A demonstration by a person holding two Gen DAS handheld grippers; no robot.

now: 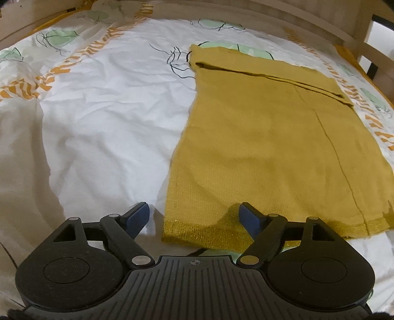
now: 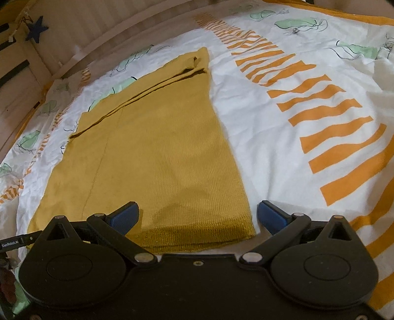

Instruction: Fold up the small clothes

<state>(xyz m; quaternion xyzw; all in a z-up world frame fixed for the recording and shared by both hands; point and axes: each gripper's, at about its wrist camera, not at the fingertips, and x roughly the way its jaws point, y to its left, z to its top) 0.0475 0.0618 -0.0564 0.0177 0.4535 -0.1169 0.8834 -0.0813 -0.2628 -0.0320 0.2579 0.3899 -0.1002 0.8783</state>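
Note:
A mustard-yellow knit garment (image 1: 266, 137) lies flat on the bed, its sleeves folded across the far end and its ribbed hem toward me. It also shows in the right wrist view (image 2: 157, 152). My left gripper (image 1: 194, 211) is open and empty, hovering over the hem's left corner. My right gripper (image 2: 198, 211) is open and empty, hovering over the hem's right corner. Neither gripper holds the cloth.
The bed is covered by a white duvet (image 1: 98, 110) with orange stripes (image 2: 320, 118) and green leaf prints. A wooden bed frame (image 1: 270, 14) runs along the far side. A blue star (image 2: 37, 28) hangs on the frame at the left.

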